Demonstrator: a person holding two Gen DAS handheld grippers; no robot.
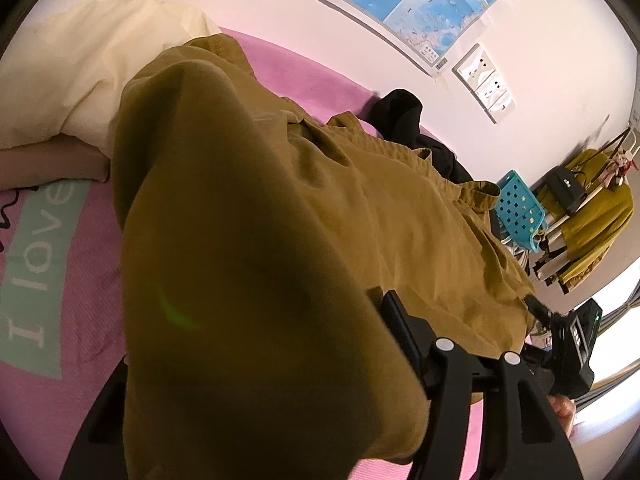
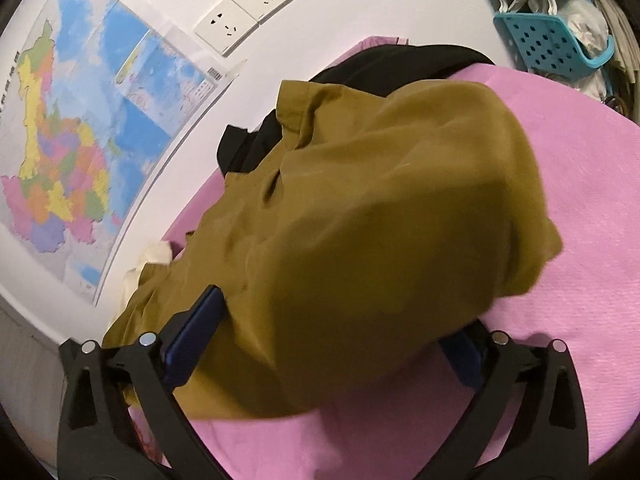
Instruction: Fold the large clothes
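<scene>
Right now an olive-brown garment (image 1: 280,220) lies spread over a pink bed cover (image 1: 48,400), w/ a big fold of it lifted up close to both cameras.

Left gripper (image 1: 256,340): fabric drapes over & between its fingers, hiding most of it. One black finger (image 1: 400,328) shows on the right side of the cloth, touching it; the other is only a dark edge at lower left, under the fold. Gripper is about half spread w/ cloth filling the gap, but can't tell if the pads really pinch it.

Right gripper (image 2: 336,344): jaws spread wide. Blue-padded finger (image 2: 196,344) sits against the left edge of the fold; the other pad is mostly hidden under the cloth at right. The garment's bunched fold hangs between & over the two fingers, loose, not squeezed. In left wrist view the right gripper (image 1: 568,340) shows at the far right edge, just past the garment's near edge, w/ part of a hand (image 1: 562,410) below it.

Rest of the garment runs away from both grippers toward the wall, wrinkled, collar-like end near a black garment (image 2: 384,68) lying on the bed by the wall. Cream pillow (image 1: 88,64) sits beside the garment at the bed's other end. Teal strip reading "I love" (image 1: 40,264) is on the cover. Map (image 2: 72,128) and wall sockets (image 2: 260,0) on the wall; teal baskets (image 2: 556,40) beyond the bed.
</scene>
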